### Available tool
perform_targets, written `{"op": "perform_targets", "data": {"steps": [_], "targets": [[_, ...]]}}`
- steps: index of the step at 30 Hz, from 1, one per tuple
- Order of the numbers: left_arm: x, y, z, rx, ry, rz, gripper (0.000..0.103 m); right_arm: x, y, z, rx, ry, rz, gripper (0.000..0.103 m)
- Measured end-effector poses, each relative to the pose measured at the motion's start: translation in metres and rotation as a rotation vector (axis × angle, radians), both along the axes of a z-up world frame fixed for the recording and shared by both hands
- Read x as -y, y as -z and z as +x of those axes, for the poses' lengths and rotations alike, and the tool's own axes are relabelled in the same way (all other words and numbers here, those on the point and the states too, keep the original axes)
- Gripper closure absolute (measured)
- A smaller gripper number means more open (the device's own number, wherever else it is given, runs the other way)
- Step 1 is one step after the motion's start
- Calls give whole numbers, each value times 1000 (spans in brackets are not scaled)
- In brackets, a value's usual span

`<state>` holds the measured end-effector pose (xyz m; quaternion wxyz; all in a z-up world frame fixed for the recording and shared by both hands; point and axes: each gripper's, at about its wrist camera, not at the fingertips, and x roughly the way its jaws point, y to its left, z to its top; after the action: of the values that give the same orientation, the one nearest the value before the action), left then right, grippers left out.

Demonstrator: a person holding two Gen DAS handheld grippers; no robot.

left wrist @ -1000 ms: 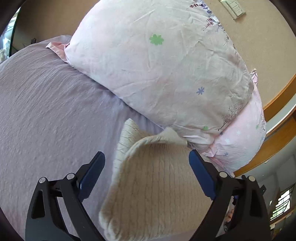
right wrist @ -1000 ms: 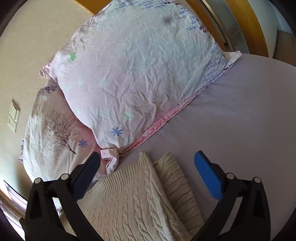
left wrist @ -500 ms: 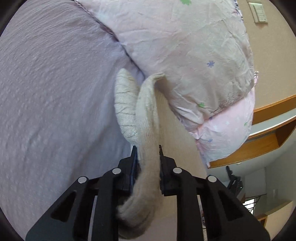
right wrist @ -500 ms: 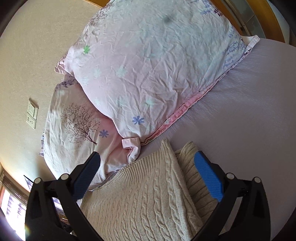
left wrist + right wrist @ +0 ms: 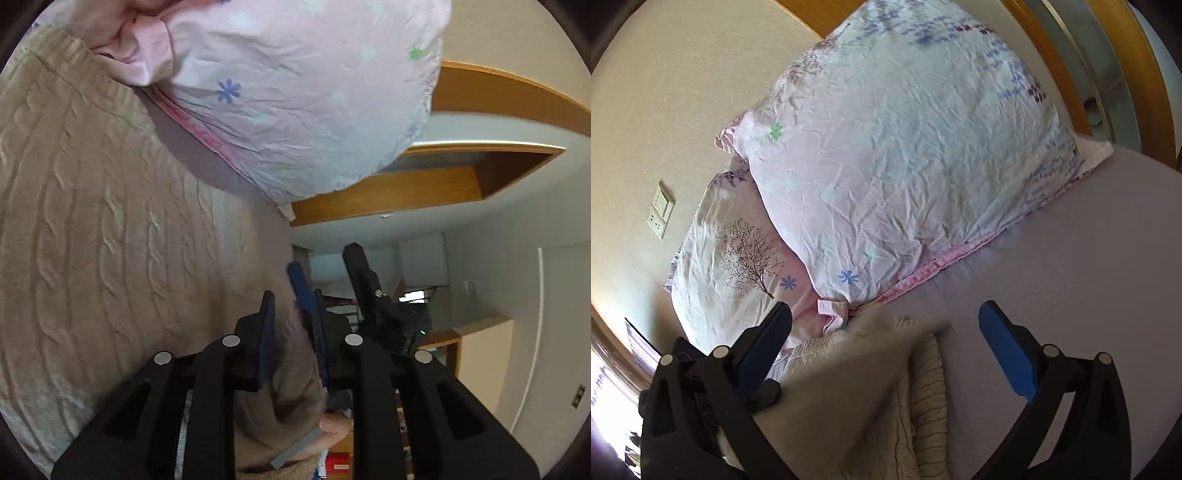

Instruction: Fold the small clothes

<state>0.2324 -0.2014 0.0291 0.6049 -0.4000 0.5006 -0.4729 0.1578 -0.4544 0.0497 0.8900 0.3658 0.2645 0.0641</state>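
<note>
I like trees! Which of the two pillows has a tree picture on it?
The lower pillow, tucked under the big one by the wall, has the dark bare tree. The big top pillow shows only small flowers and purple sprigs.

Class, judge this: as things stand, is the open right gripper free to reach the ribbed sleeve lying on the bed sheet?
Probably yes: the right gripper is open, and the ribbed sleeve lies uncovered between its jaws.

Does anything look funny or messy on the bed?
A little. The sweater is half folded: the left gripper has pinched one edge and lifted it, so that flap hangs blurred over the rest. The top pillow sits crooked on the lower pillow. Nothing looks torn or spilled.
</note>
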Motion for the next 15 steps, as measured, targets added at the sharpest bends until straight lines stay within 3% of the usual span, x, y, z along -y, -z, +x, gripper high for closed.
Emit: {"op": "perform_targets", "data": {"steps": [1,2,3,4,7,10,13,14,15], "targets": [[-10,-8,-4,55,-23,17,80,1,1,2,-5,-36,25,3],[-27,-18,-9,121,-68,44,59,-2,2,3,-15,-68,36,3],[-45,-27,-13,172,-123,78,47,-7,4,6,-39,-96,30,4],[-61,-35,-14,215,-186,125,25,-13,7,9,-73,-122,13,4],[-103,-43,-19,295,-314,335,23,-31,19,18,-207,-157,-55,6],[-118,-24,-17,275,-330,501,23,-32,35,22,-286,-181,-11,6],[-113,0,-6,228,-282,559,23,-33,49,27,-338,-217,37,8],[-110,8,-6,215,-256,557,23,-35,55,29,-354,-239,59,17],[-107,14,-6,202,-232,556,23,-37,60,31,-373,-254,73,33]]}}
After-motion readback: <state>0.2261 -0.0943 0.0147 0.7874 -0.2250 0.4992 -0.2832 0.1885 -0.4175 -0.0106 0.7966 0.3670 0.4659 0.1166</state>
